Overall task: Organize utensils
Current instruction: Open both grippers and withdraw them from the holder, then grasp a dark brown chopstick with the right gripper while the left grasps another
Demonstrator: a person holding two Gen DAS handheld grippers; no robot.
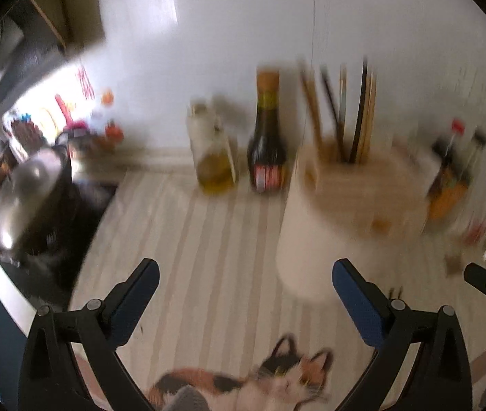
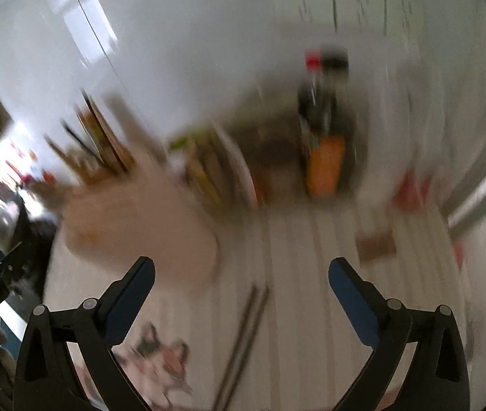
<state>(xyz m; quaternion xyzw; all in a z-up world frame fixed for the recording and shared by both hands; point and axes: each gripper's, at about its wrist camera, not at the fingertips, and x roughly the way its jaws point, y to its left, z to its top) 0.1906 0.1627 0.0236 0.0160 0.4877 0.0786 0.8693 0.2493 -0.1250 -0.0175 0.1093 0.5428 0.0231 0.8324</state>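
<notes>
A pair of chopsticks lies lengthwise between the wide-open right tool, nearer than the equally wide left tool.

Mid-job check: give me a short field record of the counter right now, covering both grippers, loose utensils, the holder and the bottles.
left gripper: open, nothing between the jaws
right gripper: open, nothing between the jaws
loose chopsticks: dark pair lying on the striped mat, ahead of the right gripper
utensil holder: wooden, chopsticks standing in it
bottles: oil bottle, dark sauce bottle, by the wall
image quality: blurred
</notes>
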